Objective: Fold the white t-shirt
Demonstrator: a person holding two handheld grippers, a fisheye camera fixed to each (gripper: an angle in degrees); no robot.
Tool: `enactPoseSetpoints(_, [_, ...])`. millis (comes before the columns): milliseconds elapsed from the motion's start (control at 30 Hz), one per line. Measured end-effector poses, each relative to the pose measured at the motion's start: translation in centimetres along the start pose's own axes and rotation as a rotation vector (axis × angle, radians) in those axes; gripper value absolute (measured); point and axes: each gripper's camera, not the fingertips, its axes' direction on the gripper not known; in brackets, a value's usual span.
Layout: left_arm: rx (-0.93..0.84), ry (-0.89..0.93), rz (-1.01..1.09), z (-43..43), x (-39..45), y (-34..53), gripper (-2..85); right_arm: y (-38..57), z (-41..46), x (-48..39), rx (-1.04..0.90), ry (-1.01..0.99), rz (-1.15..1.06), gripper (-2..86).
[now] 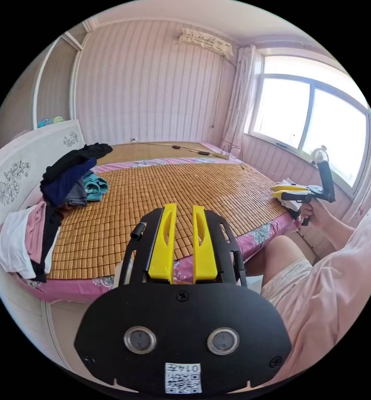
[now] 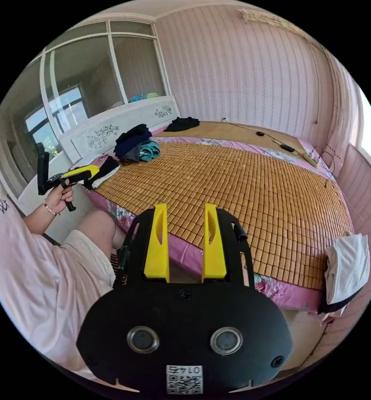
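- Your left tongs [image 1: 184, 208] and right tongs [image 2: 185, 207] hang parted, gripping nothing, over the bed's woven bamboo mat [image 1: 173, 191].
- Folded white cloth [image 2: 347, 266] lies at its corner.

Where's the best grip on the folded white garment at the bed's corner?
Take the white garment by its upper edge lying on the bamboo mat, coming from the mat side; its lower part droops over the bed edge. The right claw is open and empty.
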Motion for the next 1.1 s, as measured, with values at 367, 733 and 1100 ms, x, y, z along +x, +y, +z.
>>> enactPoseSetpoints(367, [0.053,-0.4,-0.431,-15.8,-18.8,8.8,7.4,-17.3,22.4,-26.8,-0.15,-0.394,-0.616,13.0])
enactPoseSetpoints(733, [0.065,-0.577,-0.645,-22.6,-40.3,5.7,6.3,-29.5,42.3,-45.4,-0.257,-0.554,-0.783,11.6])
enactPoseSetpoints(1100, [0.166,-0.455,-0.506,-26.5,-42.4,1.1,1.7,-38.6,58.7,-53.7,-0.35,-0.726,-0.594,11.3])
